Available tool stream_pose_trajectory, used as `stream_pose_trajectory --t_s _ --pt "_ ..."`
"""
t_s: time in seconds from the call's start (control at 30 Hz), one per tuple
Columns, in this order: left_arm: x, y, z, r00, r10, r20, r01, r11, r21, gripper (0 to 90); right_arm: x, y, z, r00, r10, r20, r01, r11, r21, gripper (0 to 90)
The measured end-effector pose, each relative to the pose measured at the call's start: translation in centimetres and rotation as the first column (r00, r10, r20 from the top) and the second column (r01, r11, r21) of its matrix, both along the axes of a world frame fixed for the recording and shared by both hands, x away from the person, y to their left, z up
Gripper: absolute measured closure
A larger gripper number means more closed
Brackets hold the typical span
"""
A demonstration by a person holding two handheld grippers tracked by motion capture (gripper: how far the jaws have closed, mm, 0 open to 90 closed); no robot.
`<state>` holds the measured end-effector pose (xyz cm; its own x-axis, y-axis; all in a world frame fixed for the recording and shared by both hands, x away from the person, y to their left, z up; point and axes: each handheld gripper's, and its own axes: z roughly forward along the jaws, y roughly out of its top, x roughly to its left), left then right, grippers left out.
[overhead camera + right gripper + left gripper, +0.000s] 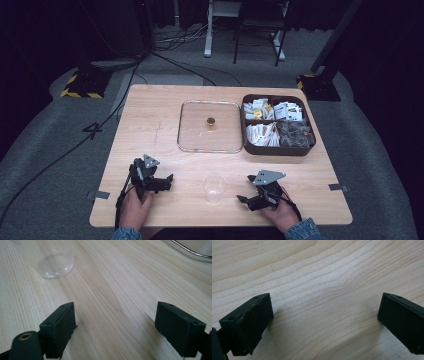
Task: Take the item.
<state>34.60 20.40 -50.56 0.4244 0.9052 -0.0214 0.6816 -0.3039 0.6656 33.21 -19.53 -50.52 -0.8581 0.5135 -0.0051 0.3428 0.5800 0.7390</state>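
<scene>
Gaping wide, both claws [324,322] [115,327] hold nothing.

Black hand-held gripper [167,180], denim sleeves [306,231]

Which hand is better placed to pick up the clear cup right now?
Right, probably. The right gripper points at the clear cup with open jaws, and the cup's base shows ahead in its view. The left gripper is also open and near, but its view faces bare table.
</scene>
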Motion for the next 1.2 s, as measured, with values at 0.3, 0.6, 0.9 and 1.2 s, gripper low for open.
stream_pose_trajectory --t_s 0.3,0.6,0.9,1.2 --pt "0.0 0.0 0.0 1.0000 0.006 -0.001 -0.006 1.0000 -0.003 0.5 0.0 0.0 0.0 1.0000 0.000 0.000 0.000 1.0000 0.000 17.3" --pt "-0.1 0.0 0.0 1.0000 0.007 -0.002 -0.007 1.0000 -0.003 0.5 0.0 0.0 0.0 1.0000 -0.006 -0.001 0.006 1.0000 0.000 17.3" --pt "0.0 0.0 0.0 1.0000 0.006 -0.001 -0.006 1.0000 -0.003 0.5 -0.1 0.1 0.0 0.9999 -0.017 -0.001 0.017 0.9999 -0.001 17.3" --pt "0.0 0.0 0.0 1.0000 0.006 -0.005 -0.006 1.0000 -0.003 0.2 0.0 -0.4 1.1 0.9928 -0.085 -0.084 0.088 0.9956 0.033 18.7"
